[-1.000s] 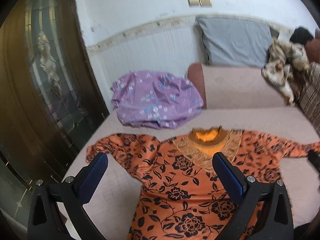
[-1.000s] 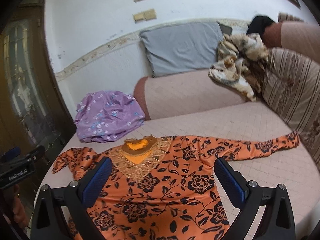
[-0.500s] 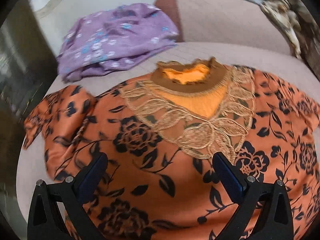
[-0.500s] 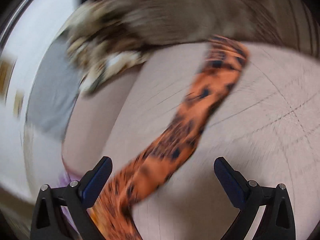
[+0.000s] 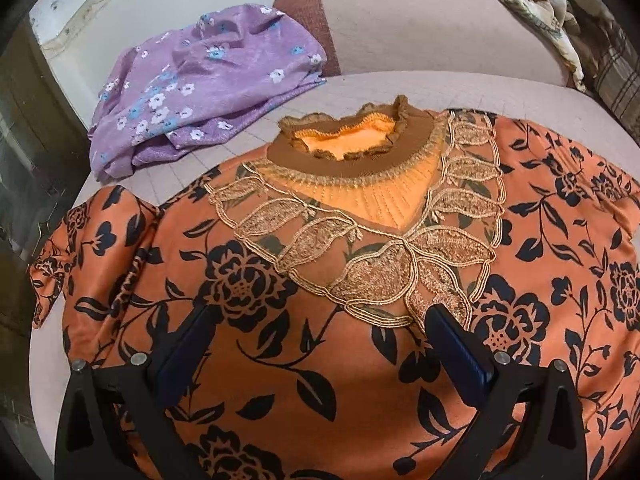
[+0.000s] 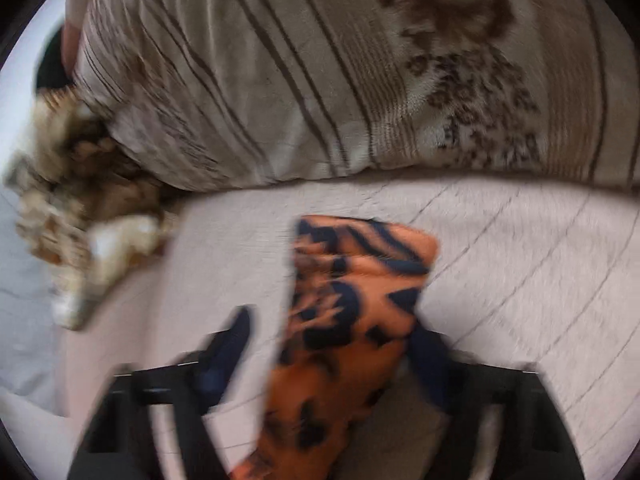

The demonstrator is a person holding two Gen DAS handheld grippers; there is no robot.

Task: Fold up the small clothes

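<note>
Right gripper (image 6: 326, 330) now astride orange sleeve (image 6: 352, 300), fingers apart.

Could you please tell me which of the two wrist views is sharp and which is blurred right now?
Left wrist view: sharp, the orange floral top and purple cloth crisp, with fisheye bending at the edges. Right wrist view: motion-blurred, smearing the sleeve, the right gripper and the striped cushion.

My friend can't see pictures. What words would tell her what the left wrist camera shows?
An orange top with black flowers and a gold lace collar lies spread flat on a pale pink bed, with the open left gripper low over its chest. A crumpled purple flowered cloth sits behind it, left of a pink bolster.
</note>
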